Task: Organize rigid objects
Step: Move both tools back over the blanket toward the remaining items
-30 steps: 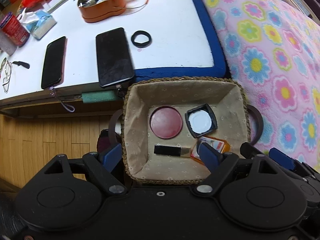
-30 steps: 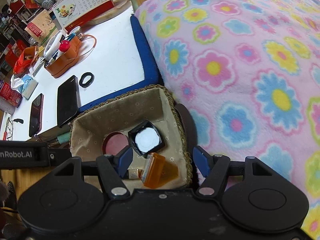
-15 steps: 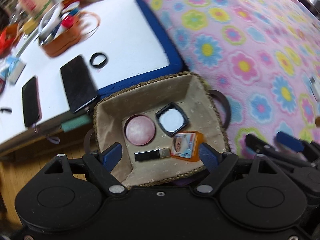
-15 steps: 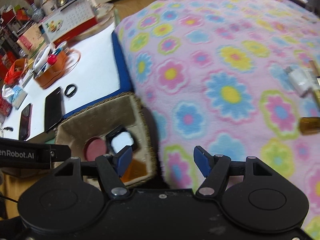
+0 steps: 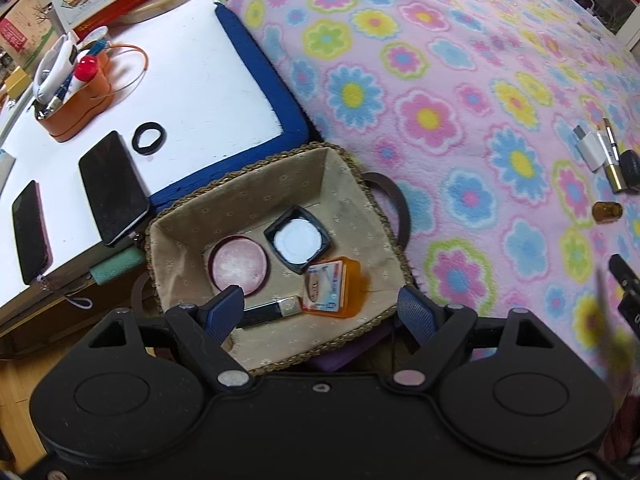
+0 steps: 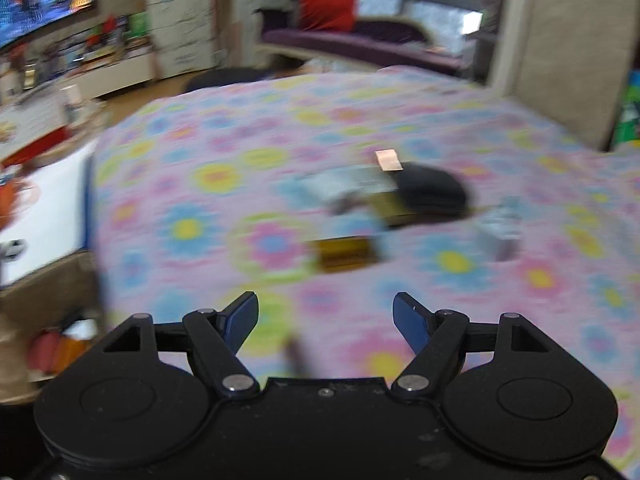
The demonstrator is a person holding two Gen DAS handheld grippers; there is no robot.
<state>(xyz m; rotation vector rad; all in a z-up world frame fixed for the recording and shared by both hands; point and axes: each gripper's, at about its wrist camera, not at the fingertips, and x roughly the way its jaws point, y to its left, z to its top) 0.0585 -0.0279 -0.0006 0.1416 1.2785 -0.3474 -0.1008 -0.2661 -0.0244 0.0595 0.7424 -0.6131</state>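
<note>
A woven basket [image 5: 360, 184] with beige lining holds a round pink compact [image 5: 239, 265], a square black compact [image 5: 298, 239], an orange case [image 5: 334, 286] and a small black stick [image 5: 268, 309]. My left gripper [image 5: 320, 312] is open and empty just above its near edge. My right gripper [image 6: 325, 324] is open and empty over the flowered blanket [image 6: 280, 208]. Ahead of it, blurred, lie a small amber bottle [image 6: 346, 255], a gold tube [image 6: 390, 206], a black object [image 6: 434, 192] and a white piece [image 6: 498, 232]. The amber bottle [image 5: 607, 212] and a white adapter [image 5: 591, 149] also show in the left wrist view.
A white table [image 5: 192, 92] with a blue edge stands left of the basket. On it are two phones [image 5: 114, 188], a black ring [image 5: 149, 138] and an orange pen holder [image 5: 76, 92]. The right wrist view is motion-blurred. A room with a TV lies beyond the bed.
My right gripper has swung away from the basket to the right, over the blanket toward the loose items. My left gripper has shifted right and stays over the basket. Both stay open.
</note>
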